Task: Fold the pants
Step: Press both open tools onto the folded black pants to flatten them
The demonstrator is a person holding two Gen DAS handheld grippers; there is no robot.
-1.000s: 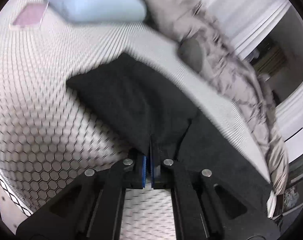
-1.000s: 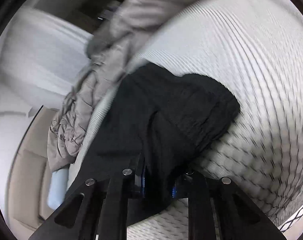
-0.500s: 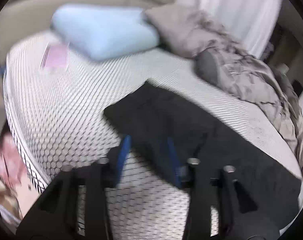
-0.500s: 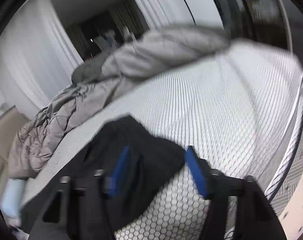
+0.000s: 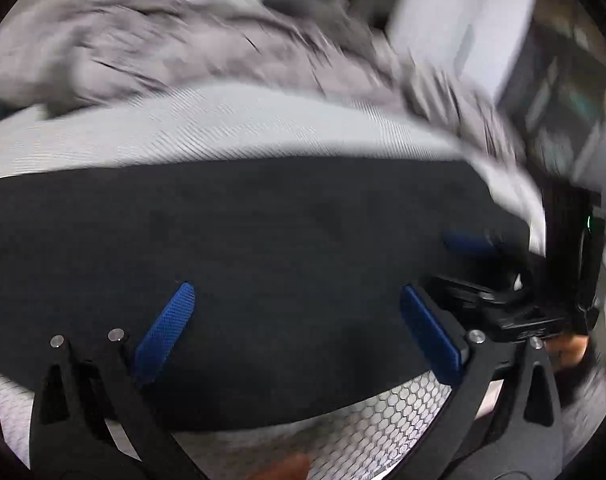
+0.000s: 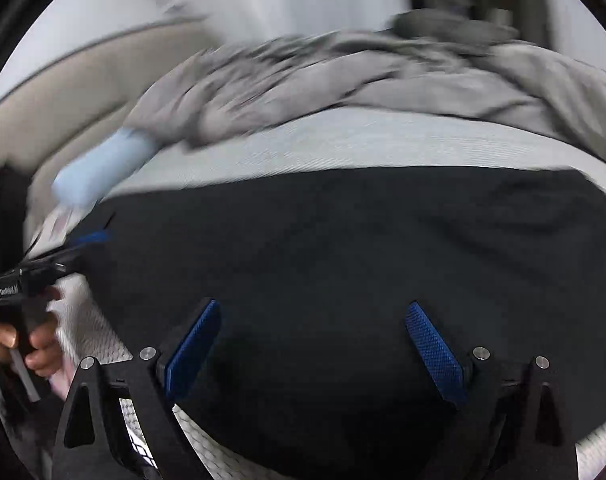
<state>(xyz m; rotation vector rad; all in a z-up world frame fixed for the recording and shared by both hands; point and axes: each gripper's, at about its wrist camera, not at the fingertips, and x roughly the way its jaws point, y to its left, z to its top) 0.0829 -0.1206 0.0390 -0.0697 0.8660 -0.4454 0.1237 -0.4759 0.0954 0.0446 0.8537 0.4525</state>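
A white bed (image 6: 343, 144) with a honeycomb-patterned cover carries a crumpled grey duvet (image 6: 383, 76) along its far side. A pale blue pillow (image 6: 99, 168) lies just beside the duvet's end, against a beige headboard (image 6: 63, 92).

The pants (image 5: 287, 248) lie flat across the bed (image 5: 231, 128), stretching from left to right. The left gripper (image 5: 299, 336) is at the near edge of the pants, with its two fingers spread wide over the cloth. The right gripper (image 6: 315, 348) is at the near edge too, and its fingers are also spread apart. Each gripper shows at the side of the other's view. Far behind the pants, a blanket (image 6: 343, 76) lies bunched on the bed. A pillow (image 6: 99, 168) sits at the far left, beside the blanket.
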